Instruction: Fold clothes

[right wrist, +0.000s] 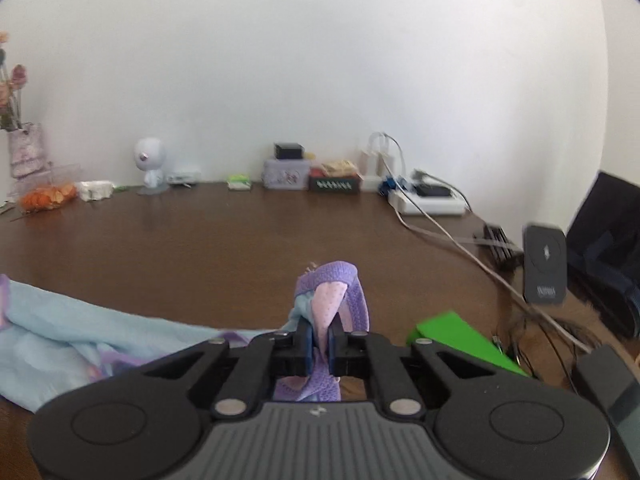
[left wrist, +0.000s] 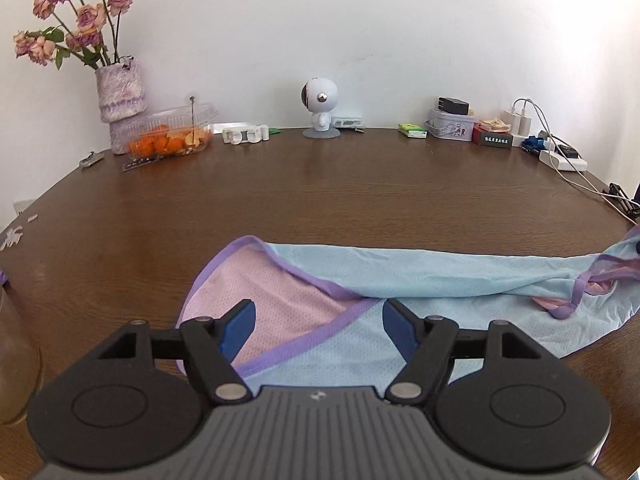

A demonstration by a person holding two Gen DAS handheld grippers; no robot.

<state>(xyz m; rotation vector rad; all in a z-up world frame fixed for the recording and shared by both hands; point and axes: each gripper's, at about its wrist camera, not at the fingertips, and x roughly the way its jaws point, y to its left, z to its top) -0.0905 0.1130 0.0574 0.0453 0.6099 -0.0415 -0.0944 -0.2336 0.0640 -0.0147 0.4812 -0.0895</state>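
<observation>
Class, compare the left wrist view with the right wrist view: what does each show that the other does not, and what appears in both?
Left wrist only: the open left tongs over the garment's pink lining.

Right wrist only: the right tongs shut on the purple strap, a green object and a black phone stand.

Both: the light blue garment, brown table, white robot figurine and power strip.

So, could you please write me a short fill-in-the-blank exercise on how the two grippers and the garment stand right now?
1. The left gripper is ____ above the light blue garment.
2. The right gripper is shut on the garment's ____ trimmed edge.
3. The garment lies on a ____ wooden table.
4. The white robot figurine stands by the ____.

Missing words: open; purple; brown; wall
</observation>
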